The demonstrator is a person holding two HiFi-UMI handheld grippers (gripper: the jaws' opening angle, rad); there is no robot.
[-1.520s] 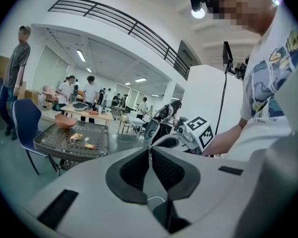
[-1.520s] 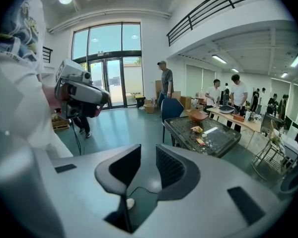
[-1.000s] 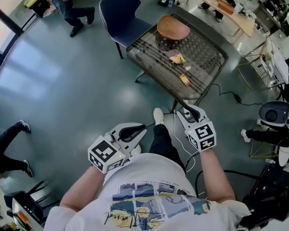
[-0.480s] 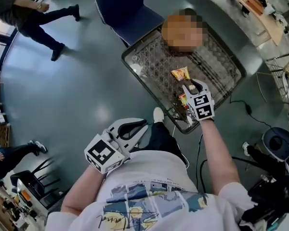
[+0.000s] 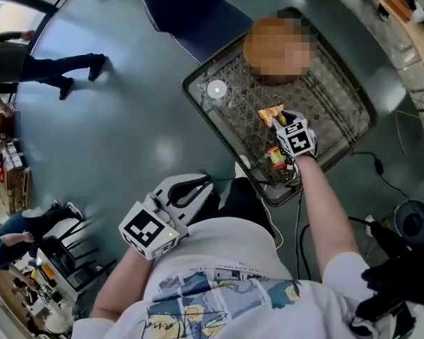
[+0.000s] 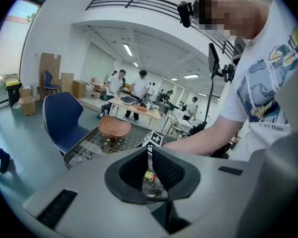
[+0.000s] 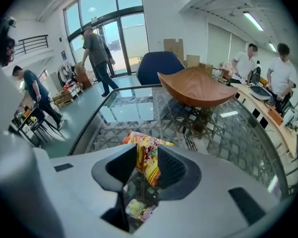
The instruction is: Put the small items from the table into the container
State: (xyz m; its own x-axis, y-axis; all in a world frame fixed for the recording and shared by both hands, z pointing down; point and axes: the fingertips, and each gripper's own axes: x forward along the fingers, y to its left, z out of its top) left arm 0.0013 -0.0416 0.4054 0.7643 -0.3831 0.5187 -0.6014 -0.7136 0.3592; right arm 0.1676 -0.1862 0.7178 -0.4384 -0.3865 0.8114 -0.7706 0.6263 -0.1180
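Observation:
A yellow-orange snack packet (image 5: 269,113) lies on the glass table (image 5: 198,99), just in front of the wooden bowl (image 7: 196,88), which is mosaic-covered in the head view. My right gripper (image 5: 283,120) hangs over the packet, jaws open. In the right gripper view the packet (image 7: 148,158) shows in the gap of the right gripper (image 7: 147,151), and the pads do not press it. A second small packet (image 5: 275,157) lies nearer the table's front edge, under my right wrist. My left gripper (image 5: 209,183) stays by my lap, off the table, tips together and empty; its own view shows the left gripper (image 6: 148,150) pointing at the table.
A blue chair (image 5: 191,13) stands at the table's far left corner. A small white disc (image 5: 216,89) shows on the glass near the left rim. Cables trail on the floor by the table's near corner. People walk and stand further off; desks stand behind the table.
My right gripper has gone forward and down, from beside my body to over the snack packet on the table. The left gripper stays near my lap.

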